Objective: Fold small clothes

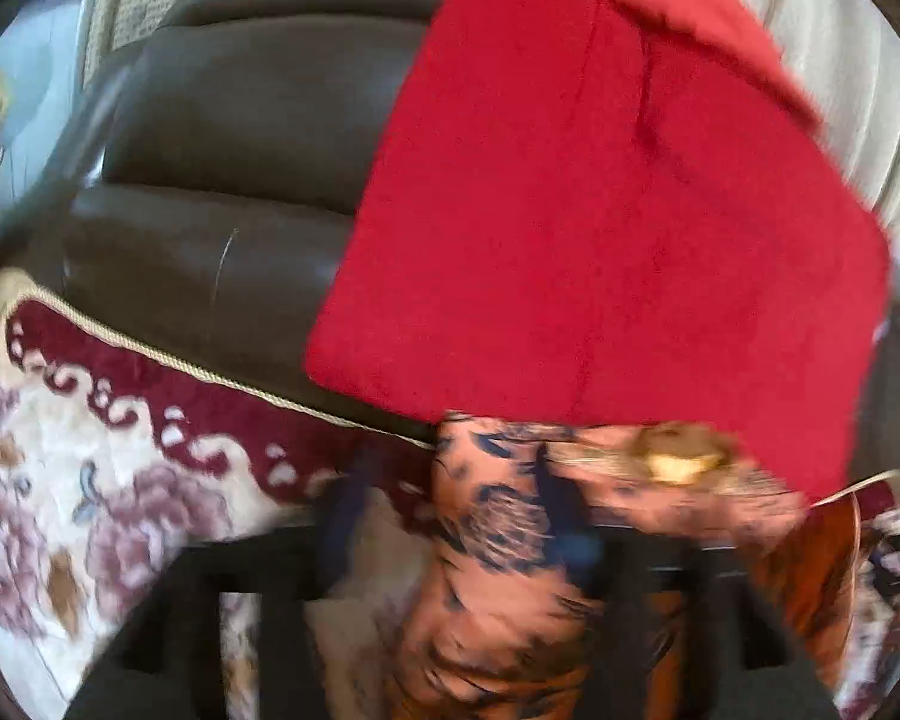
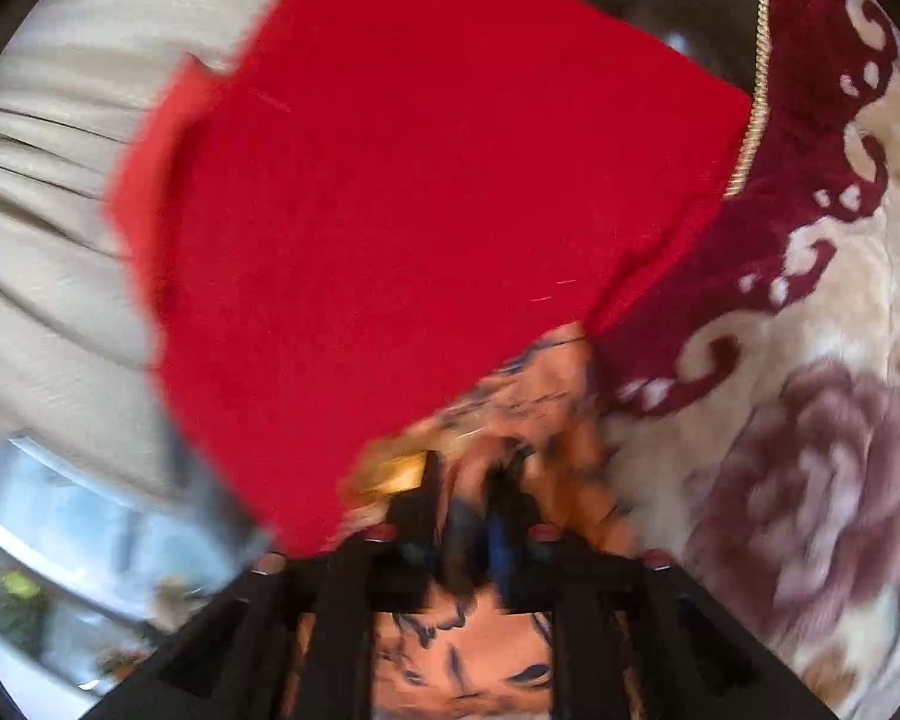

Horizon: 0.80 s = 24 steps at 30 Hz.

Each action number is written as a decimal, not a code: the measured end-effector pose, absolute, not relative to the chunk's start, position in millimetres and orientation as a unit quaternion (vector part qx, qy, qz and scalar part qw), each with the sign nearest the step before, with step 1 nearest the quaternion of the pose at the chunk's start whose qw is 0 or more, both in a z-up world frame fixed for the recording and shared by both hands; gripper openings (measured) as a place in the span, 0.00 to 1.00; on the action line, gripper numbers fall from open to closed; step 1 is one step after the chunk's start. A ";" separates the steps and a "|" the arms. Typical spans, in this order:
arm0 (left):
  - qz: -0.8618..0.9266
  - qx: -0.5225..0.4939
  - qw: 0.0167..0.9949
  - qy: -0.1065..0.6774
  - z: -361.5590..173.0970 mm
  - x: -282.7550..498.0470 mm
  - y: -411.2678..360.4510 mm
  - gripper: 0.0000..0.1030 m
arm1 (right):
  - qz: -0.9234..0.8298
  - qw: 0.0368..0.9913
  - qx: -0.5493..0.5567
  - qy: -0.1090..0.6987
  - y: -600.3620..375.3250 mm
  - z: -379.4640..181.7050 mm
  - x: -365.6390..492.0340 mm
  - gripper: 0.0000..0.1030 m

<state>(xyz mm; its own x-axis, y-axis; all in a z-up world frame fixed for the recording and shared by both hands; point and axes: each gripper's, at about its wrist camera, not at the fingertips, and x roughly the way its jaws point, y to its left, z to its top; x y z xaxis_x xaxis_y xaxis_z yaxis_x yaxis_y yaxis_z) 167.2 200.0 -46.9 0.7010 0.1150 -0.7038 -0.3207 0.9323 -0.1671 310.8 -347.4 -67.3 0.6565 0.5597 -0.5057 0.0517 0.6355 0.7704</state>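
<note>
- Left wrist view, lower left of the frame: a floral blanket (image 1: 60, 480), cream with mauve roses and a maroon scroll border, edged in pale cord.
- Upper left to centre: a dark brown leather cushion (image 1: 222, 180), bare, lying beyond the blanket's border.
- Centre to upper right: a red cloth (image 1: 600, 210), flat and squared with a lighter layer showing at its top edge; judged to be already folded.
- Lower centre: an orange patterned garment (image 1: 510, 540) with dark blue print, bunched and blurred, its far end just under the red cloth's near edge; judged to be the piece still to fold.
- Bottom centre: the left gripper (image 1: 462, 546), fingers spread either side of the orange fabric; whether it pinches the fabric cannot be told.
- Right wrist view, left of the frame: a beige ribbed fabric (image 2: 42, 240) behind the red cloth (image 2: 420, 180).
- Bottom centre: the right gripper (image 2: 468, 492), fingers close together with the orange patterned garment (image 2: 546, 408) gathered between them, apparently clamped on it.
- Right of the frame: the floral blanket (image 2: 810, 420).
</note>
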 end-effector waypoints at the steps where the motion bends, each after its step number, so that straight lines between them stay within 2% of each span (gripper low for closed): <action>1: 0.142 -0.133 0.905 0.377 -56.0 163.3 202.0 0.62 | 0.132 0.821 0.399 0.386 -346.1 -76.6 303.2 0.68; 4: 0.129 -0.173 0.899 0.382 -77.7 135.2 213.6 0.62 | 0.145 0.825 0.377 0.395 -340.4 -93.7 274.2 0.68; 8: 0.101 -0.132 0.901 0.401 -86.0 98.7 198.6 0.62 | 0.133 0.835 0.345 0.407 -345.6 -101.0 256.2 0.68; 12: 0.010 -0.044 0.912 0.409 -78.2 74.7 140.2 0.63 | 0.138 0.849 0.313 0.403 -342.9 -91.2 256.9 0.68; 16: -0.057 0.103 0.914 0.389 -90.3 52.8 66.1 0.65 | 0.146 0.846 0.315 0.406 -333.9 -90.8 255.2 0.68; 20: -0.058 0.222 0.891 0.392 -114.8 60.0 31.7 0.65 | 0.157 0.844 0.312 0.408 -329.1 -94.1 249.5 0.68; 24: -0.107 0.294 0.875 0.369 -118.6 59.6 -6.1 0.65 | 0.158 0.849 0.297 0.408 -326.0 -92.1 244.3 0.68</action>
<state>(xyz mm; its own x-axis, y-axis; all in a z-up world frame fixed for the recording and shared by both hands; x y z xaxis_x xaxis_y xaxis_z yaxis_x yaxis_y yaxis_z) 59.6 -6.1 -118.6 0.7042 0.0295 -0.7094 0.4053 0.8037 0.4357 244.3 -326.0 -92.1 0.6173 0.5108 -0.5984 -0.0265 0.7736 0.6331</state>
